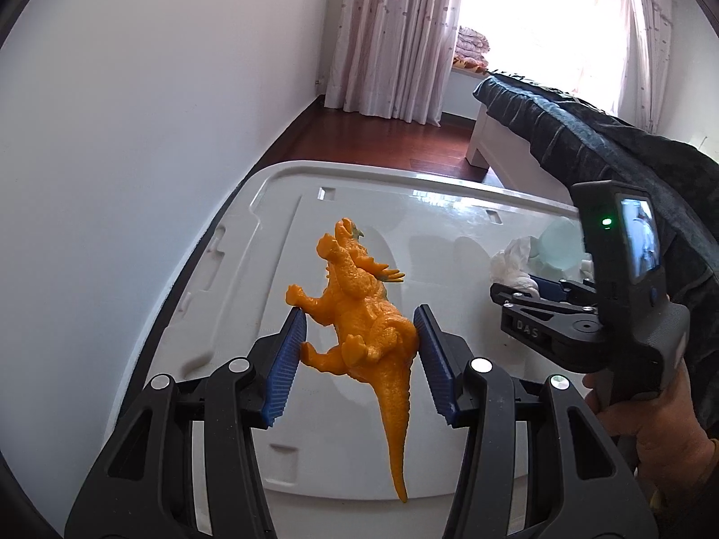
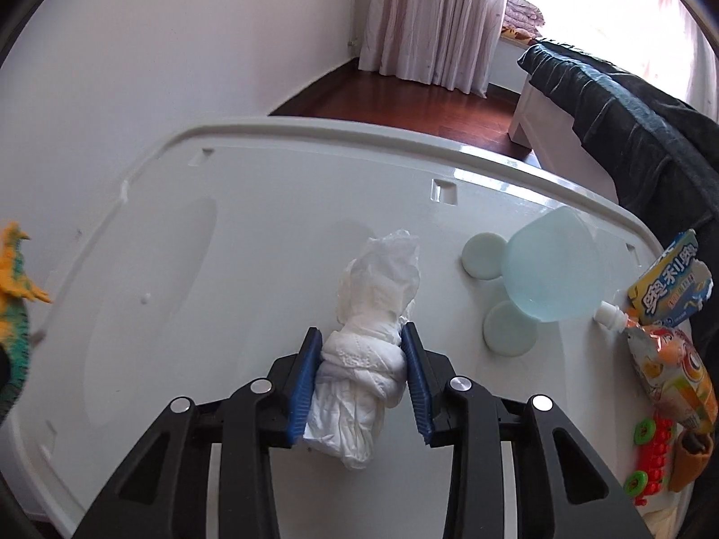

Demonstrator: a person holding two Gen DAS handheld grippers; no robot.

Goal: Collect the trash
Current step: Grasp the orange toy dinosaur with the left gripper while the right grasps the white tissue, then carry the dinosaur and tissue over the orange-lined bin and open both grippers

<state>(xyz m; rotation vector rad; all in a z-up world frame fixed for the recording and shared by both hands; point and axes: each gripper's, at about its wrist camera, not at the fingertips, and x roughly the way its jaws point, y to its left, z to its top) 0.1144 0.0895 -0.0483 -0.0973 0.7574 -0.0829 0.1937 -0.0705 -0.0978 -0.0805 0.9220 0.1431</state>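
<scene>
A bedroom in a home: a bed under a dark cover stands on a reddish wooden floor, patterned curtains hang beside a bright window, and folded bedding lies on the sill

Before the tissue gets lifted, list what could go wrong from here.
1. The right gripper pinches only the middle of the crumpled white tissue wad; its loose ends could snag or tear as it lifts.
2. The pale blue plastic bowl lies tipped close beside the wad and could be knocked.
3. The left gripper holds the orange plastic dinosaur toy, tail dangling; it may twist or slip out.
</scene>
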